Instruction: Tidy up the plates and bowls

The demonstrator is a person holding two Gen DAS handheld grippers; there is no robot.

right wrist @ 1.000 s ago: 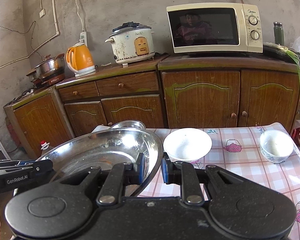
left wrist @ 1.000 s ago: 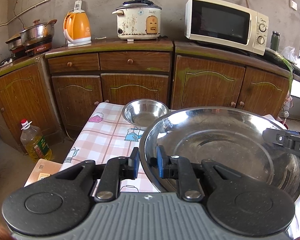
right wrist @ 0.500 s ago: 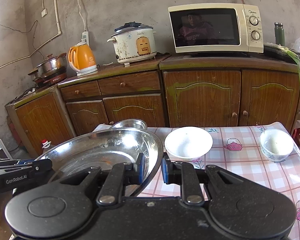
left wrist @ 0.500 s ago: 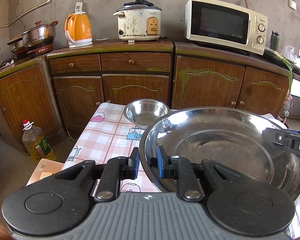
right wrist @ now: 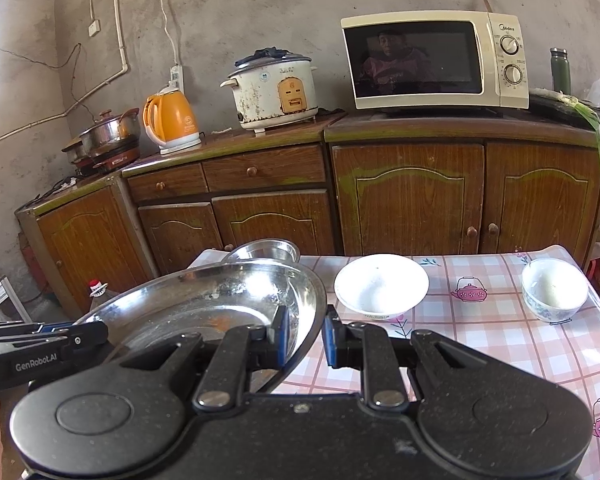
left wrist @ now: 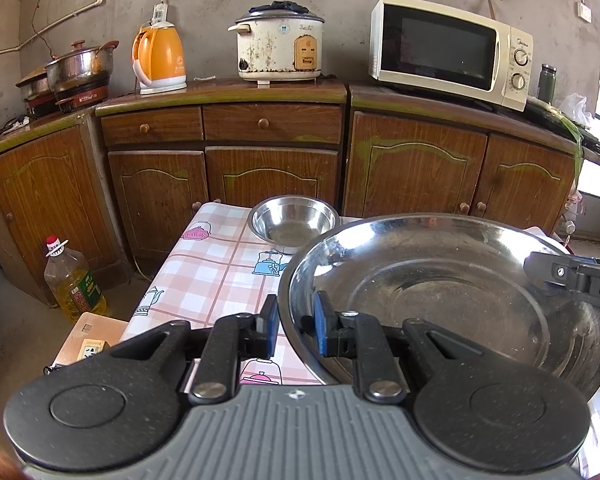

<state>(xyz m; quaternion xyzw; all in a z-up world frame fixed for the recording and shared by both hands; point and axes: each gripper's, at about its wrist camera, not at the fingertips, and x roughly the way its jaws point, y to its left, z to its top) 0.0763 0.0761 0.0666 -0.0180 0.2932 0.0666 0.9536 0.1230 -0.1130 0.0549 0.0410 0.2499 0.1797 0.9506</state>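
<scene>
A large steel basin (left wrist: pixel 452 292) is held above the checked table (left wrist: pixel 204 276) by both grippers. My left gripper (left wrist: pixel 295 326) is shut on its left rim. My right gripper (right wrist: pixel 303 334) is shut on the basin's (right wrist: pixel 204 304) right rim. A small steel bowl (left wrist: pixel 294 222) stands on the table beyond the basin; it also shows in the right wrist view (right wrist: pixel 266 250). A white bowl (right wrist: pixel 381 286) and a patterned bowl (right wrist: pixel 554 288) stand on the table to the right.
Wooden cabinets (left wrist: pixel 272 172) run behind the table, with a kettle (left wrist: pixel 159 60), rice cooker (left wrist: pixel 280 42) and microwave (left wrist: pixel 448 50) on top. An oil bottle (left wrist: pixel 74 276) stands on the floor at the left, near a wooden stool (left wrist: pixel 88 338).
Both views have shifted slightly, with the background sliding a little right and down. The basin stays in the same grip between both grippers.
</scene>
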